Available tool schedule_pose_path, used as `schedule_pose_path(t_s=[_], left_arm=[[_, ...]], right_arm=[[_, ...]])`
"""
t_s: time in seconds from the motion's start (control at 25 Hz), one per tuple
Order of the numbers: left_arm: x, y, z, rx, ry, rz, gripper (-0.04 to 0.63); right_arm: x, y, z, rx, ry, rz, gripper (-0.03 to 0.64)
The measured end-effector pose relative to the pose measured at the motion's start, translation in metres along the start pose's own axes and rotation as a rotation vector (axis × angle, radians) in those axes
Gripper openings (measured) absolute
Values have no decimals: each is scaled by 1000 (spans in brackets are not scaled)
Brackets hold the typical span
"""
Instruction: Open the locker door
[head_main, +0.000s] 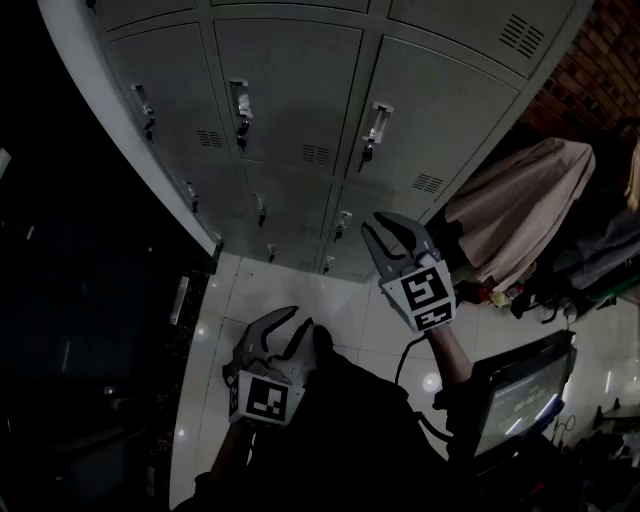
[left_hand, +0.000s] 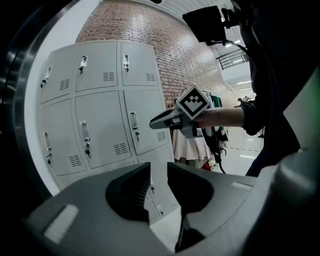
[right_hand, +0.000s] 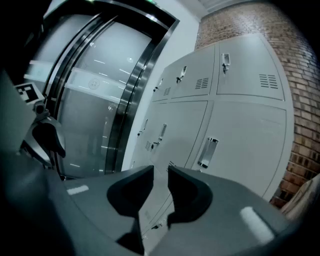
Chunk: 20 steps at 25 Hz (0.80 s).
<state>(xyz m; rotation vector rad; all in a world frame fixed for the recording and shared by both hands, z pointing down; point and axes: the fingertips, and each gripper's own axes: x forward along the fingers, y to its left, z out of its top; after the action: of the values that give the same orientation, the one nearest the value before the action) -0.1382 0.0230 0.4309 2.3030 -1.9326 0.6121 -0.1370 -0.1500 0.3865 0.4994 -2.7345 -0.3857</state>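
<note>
A bank of grey metal lockers (head_main: 290, 90) is seen from above. It is set beside a red brick wall (head_main: 590, 60) and stands on a floor (head_main: 250, 290) of glossy white tiles. At the lockers' other side, a dark-framed glass door (right_hand: 90, 95) is seen. A pale garment (head_main: 520, 210) is draped near the lockers at the right. A shut locker door (head_main: 430, 120) with a vertical handle (head_main: 376, 125) is faced by the right gripper (head_main: 380, 228), which is raised near it but kept apart. The left gripper (head_main: 285, 325) is held lower, over the floor. Both grippers' jaws are parted by a narrow gap, and nothing is caught between them.
</note>
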Motion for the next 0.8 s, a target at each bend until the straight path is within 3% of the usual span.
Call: schedule_pose_path(t_s=[0.4, 0.68, 0.8], left_arm=[[52, 49, 18, 6, 14, 16, 114], [98, 71, 30, 20, 26, 5, 114], [116, 77, 34, 20, 30, -3, 114]], right_arm=[[91, -110, 15, -7, 24, -115, 83], [129, -135, 12, -9, 27, -144, 87], [136, -144, 9, -26, 33, -210, 61]])
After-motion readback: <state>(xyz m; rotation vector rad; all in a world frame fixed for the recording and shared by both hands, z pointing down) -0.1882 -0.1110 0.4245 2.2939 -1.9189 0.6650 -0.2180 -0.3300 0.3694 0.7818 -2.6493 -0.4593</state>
